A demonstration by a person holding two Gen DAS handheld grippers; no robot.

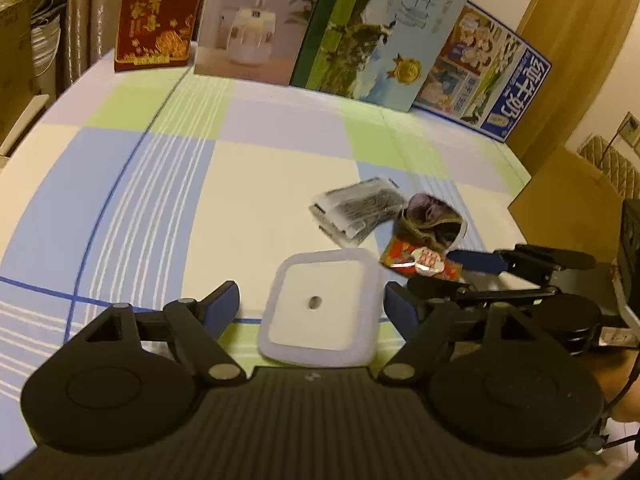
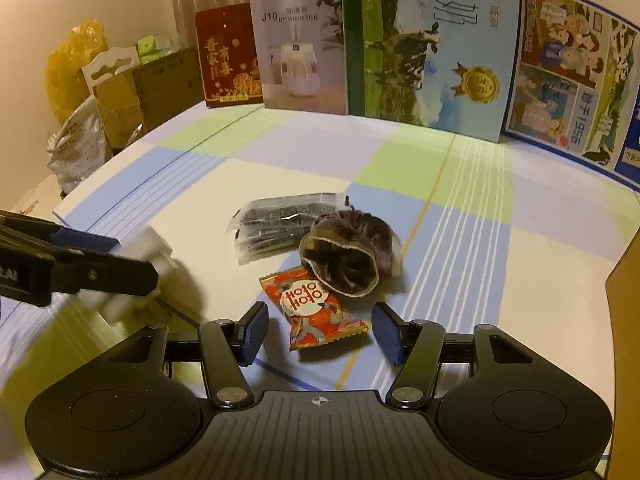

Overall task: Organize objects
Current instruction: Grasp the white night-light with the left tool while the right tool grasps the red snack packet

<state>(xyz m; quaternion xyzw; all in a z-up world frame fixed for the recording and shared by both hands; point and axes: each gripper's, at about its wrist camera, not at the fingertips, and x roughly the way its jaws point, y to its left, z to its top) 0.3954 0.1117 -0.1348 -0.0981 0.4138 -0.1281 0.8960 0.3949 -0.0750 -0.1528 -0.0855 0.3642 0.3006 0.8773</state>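
Note:
A white square block [image 1: 320, 308] with a small dark dot in its middle lies on the checked cloth between the fingers of my left gripper [image 1: 312, 308]. The jaws stand open with a gap at the left pad. In the right wrist view the block [image 2: 136, 276] is blurred under the left gripper [image 2: 120, 260]. A red snack packet [image 2: 316, 312] lies between the fingers of my right gripper [image 2: 322, 332], which is open and clear of it. Just beyond lie a dark velvet pouch [image 2: 348, 256] and a clear packet of dark pieces [image 2: 284, 224]. The right gripper [image 1: 452, 272] reaches in over the packet [image 1: 420, 262].
Upright boxes line the far edge: a red box [image 2: 228, 60], a humidifier box [image 2: 300, 48], a milk carton box [image 2: 428, 48] and a blue printed box [image 2: 572, 72]. A cardboard box [image 1: 568, 200] stands at the right. Bags and cartons [image 2: 92, 104] sit past the left edge.

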